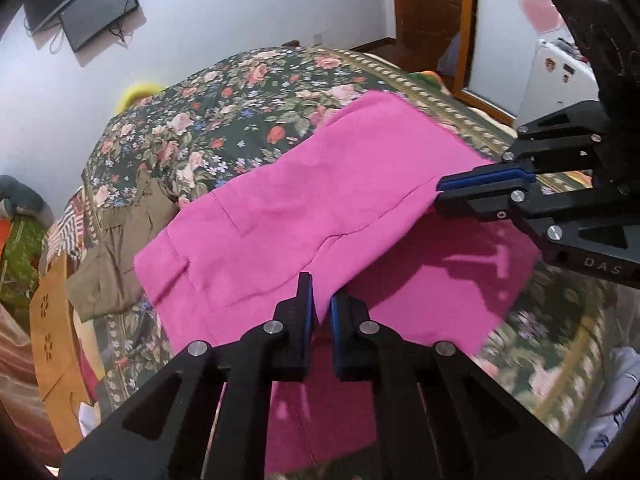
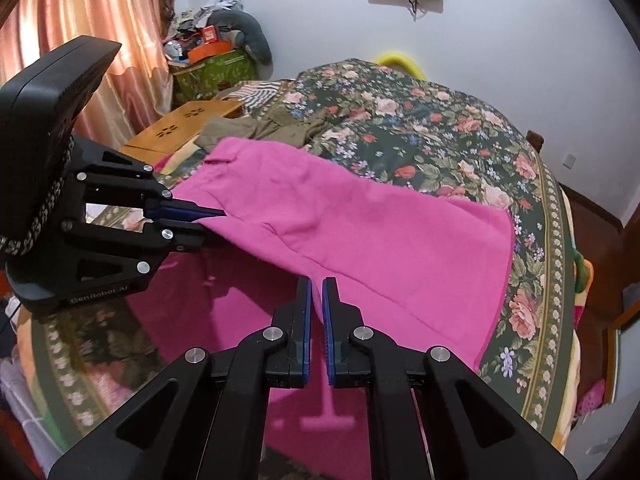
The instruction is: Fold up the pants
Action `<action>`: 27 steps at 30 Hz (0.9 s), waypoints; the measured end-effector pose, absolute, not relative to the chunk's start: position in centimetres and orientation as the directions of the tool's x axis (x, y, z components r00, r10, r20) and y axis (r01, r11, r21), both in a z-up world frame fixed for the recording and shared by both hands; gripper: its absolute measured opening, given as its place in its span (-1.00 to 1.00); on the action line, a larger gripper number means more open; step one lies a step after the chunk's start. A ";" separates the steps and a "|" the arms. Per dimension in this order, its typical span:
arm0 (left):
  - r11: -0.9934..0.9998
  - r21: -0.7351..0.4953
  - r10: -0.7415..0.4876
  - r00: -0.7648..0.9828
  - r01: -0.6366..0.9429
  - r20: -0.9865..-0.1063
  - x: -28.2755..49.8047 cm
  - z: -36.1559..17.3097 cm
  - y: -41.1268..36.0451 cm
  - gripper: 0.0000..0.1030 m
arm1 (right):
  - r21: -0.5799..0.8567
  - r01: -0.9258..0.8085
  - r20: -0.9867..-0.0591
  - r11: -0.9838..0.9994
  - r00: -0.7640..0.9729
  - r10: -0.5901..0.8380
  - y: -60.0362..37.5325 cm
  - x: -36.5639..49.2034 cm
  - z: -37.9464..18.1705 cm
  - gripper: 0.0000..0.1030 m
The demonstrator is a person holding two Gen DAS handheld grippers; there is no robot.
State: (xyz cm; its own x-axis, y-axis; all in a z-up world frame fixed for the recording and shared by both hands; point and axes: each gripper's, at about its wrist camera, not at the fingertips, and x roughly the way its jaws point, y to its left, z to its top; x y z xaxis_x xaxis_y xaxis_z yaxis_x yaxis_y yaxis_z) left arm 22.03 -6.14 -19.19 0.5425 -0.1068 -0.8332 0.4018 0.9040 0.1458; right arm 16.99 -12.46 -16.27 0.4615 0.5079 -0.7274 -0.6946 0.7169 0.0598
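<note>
Dark green rose-patterned quilted bedspread (image 1: 224,120), bearing bright pink cotton pants (image 1: 304,208), crumpled olive-brown garment (image 1: 116,256) beside them near the edge.

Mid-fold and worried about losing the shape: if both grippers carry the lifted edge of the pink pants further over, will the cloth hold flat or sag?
Likely floppy: the pink pants already droop between the left gripper and right gripper. Probably light, since thin pinches hold the raised layer. The floral bedspread looks soft, so the lower layer may drag and wrinkle.

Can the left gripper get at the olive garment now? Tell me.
Probably not yet. The left gripper is shut on the pink pants, lifting an edge together with the right gripper. The olive garment lies uncovered beyond them on the bedspread.
</note>
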 end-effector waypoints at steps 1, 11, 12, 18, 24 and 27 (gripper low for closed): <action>0.904 0.137 -0.114 0.536 0.405 -0.836 21.7 -19.2 -6.1 -0.86 | 0.055 -0.698 -0.728 0.714 0.462 0.507 -12.5 16.6 -16.1 -0.91; 0.893 0.104 -0.122 0.459 0.438 -0.880 18.0 -21.6 -7.9 -0.85 | 0.006 -0.704 -0.793 0.710 0.429 0.432 -13.1 12.3 -18.5 -0.91; 0.895 0.101 -0.120 0.451 0.435 -0.884 17.9 -21.8 -8.0 -0.85 | 0.012 -0.702 -0.803 0.712 0.417 0.425 -13.2 12.1 -18.9 -0.91; 0.912 0.014 -0.175 0.421 0.410 -0.890 16.6 -20.7 -6.6 -0.80 | 0.021 -0.677 -0.837 0.736 0.391 0.383 -13.8 11.1 -20.4 -0.90; 0.944 -0.031 -0.194 0.476 0.328 -0.857 15.2 -17.5 -2.7 -0.71 | 0.078 -0.620 -0.806 0.780 0.421 0.415 -16.3 10.9 -18.4 -0.66; 0.972 -0.028 -0.146 0.508 0.233 -0.849 16.2 -16.9 0.2 -0.30 | 0.085 -0.577 -0.780 0.812 0.469 0.415 -17.3 11.4 -17.3 -0.25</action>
State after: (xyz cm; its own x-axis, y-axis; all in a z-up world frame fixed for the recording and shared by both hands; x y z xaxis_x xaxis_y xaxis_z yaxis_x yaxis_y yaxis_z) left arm 16.19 0.16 -16.93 0.5078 -0.1462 -0.8490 0.2330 0.9721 -0.0280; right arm 11.42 -17.33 -17.29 0.4688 0.4146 -0.7800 -0.5774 0.8120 0.0845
